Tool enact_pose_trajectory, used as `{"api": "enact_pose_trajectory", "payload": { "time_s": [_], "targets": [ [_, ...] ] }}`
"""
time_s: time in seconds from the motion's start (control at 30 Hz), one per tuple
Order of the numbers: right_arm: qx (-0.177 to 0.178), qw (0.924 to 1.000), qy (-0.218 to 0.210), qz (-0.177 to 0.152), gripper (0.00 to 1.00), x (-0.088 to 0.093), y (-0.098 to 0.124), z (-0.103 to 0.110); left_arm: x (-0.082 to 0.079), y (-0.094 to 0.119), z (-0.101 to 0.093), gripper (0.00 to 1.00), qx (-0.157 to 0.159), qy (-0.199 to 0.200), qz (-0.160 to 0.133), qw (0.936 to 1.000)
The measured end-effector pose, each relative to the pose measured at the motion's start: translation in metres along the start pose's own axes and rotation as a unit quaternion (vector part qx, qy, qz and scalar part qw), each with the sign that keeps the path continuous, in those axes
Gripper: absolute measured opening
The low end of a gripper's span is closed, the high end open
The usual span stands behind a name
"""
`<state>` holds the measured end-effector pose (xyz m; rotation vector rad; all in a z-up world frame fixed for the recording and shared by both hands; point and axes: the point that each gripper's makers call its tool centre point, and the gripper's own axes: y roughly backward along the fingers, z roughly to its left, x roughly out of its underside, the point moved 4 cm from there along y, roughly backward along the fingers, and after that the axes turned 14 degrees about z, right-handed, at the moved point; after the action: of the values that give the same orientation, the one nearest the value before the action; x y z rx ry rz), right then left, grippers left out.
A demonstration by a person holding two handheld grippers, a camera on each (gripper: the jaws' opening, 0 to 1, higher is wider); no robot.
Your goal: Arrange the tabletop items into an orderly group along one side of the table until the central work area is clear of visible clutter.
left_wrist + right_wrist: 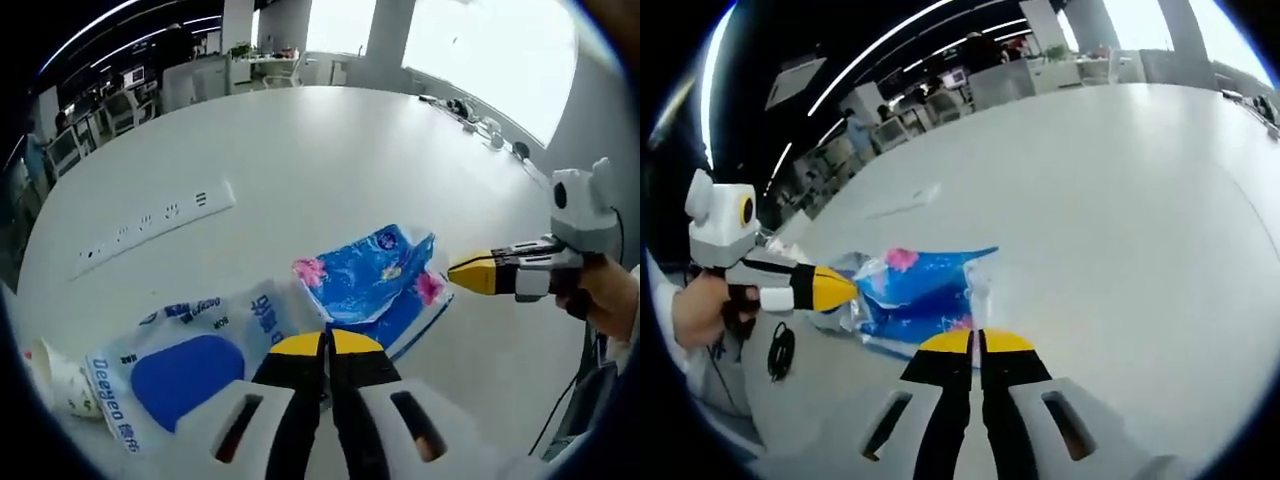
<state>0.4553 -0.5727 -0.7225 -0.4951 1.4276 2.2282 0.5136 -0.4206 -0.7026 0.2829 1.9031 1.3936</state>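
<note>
Both claws, the left gripper (326, 345) and the right gripper (977, 343), are pressed together, holding nothing, beside the blue packet (375, 275). Next job looks like opening one to grab it.

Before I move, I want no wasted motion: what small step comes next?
Probably open the left tongs and close them on the blue floral packet just ahead; both tongs look shut and empty, and the right tongs touch only its edge.

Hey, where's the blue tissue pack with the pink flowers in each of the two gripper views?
Left gripper view: the blue tissue pack lies centre, just above the left tongs.
Right gripper view: it lies left of centre, above the right tongs.
Shared landmark: the white power strip on the table beyond.
</note>
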Motion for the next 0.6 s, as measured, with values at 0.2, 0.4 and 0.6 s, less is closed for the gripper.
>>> {"api": "enact_pose_trajectory", "payload": {
  "time_s": [0.2, 0.4, 0.6],
  "targets": [
    [-0.008, 0.9999, -0.012, 0.004, 0.02, 0.003, -0.002, 0.000, -0.001, 0.001, 0.002, 0.01, -0.008, -0.009, -0.002, 0.9999],
    [0.002, 1.0000, -0.007, 0.004, 0.21, 0.007, 0.004, 0.004, -0.004, 0.011, 0.004, 0.23, -0.017, -0.007, -0.024, 0.9995],
    [0.013, 0.9997, 0.016, -0.009, 0.46, 0.008, 0.015, 0.014, -0.014, 0.031, -0.002, 0.49, -0.016, -0.013, -0.077, 0.9968]
  ]
}}
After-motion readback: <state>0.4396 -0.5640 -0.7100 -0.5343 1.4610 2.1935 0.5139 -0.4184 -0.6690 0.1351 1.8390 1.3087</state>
